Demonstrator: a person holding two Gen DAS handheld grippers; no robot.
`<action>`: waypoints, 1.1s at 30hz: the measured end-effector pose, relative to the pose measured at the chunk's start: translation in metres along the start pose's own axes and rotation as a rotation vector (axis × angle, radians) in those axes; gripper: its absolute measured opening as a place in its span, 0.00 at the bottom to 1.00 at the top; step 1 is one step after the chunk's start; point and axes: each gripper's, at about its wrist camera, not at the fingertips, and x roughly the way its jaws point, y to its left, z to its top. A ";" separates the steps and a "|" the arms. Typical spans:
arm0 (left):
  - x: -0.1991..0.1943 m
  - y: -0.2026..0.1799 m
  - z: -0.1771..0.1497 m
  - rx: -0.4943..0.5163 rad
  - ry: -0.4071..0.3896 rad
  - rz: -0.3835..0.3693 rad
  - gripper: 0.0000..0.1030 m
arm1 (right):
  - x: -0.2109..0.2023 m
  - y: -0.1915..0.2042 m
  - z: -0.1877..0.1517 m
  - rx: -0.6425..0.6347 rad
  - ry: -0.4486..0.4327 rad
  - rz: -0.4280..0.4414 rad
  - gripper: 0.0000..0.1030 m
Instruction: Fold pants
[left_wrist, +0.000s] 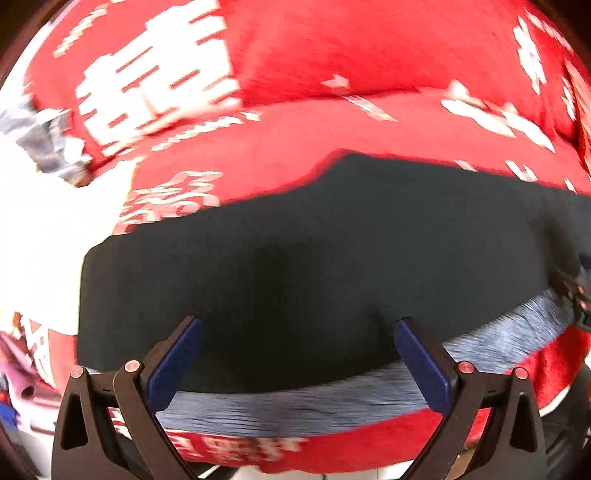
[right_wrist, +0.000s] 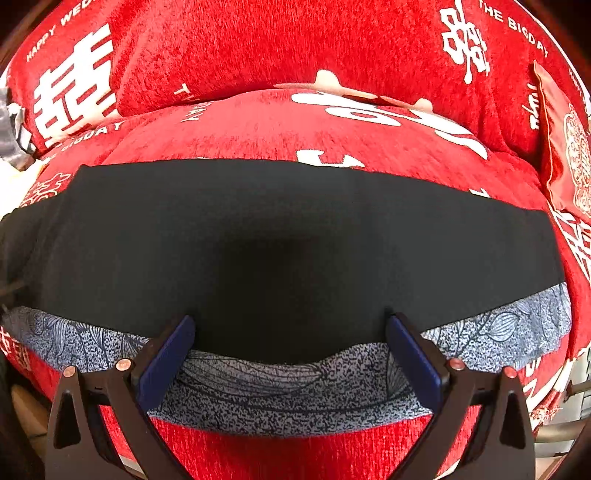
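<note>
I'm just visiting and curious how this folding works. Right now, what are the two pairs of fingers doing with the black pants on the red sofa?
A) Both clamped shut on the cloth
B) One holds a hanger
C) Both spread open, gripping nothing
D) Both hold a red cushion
C: the left gripper and the right gripper both stand wide open over the black pants, with blue-grey patterned fabric lying untouched between the fingers.

left tongs (left_wrist: 299, 328) gape wide, blue pads apart; right tongs (right_wrist: 290, 326) likewise spread, gripping nothing.
</note>
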 end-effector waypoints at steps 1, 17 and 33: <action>-0.002 0.015 0.001 -0.031 -0.014 0.019 1.00 | 0.001 0.000 0.000 0.001 0.002 -0.003 0.99; 0.032 0.177 -0.050 -0.392 0.146 0.235 1.00 | 0.002 0.000 0.003 0.006 0.008 -0.010 1.00; 0.012 -0.089 0.031 0.013 0.187 -0.270 1.00 | -0.048 -0.156 -0.077 0.425 -0.053 0.113 0.94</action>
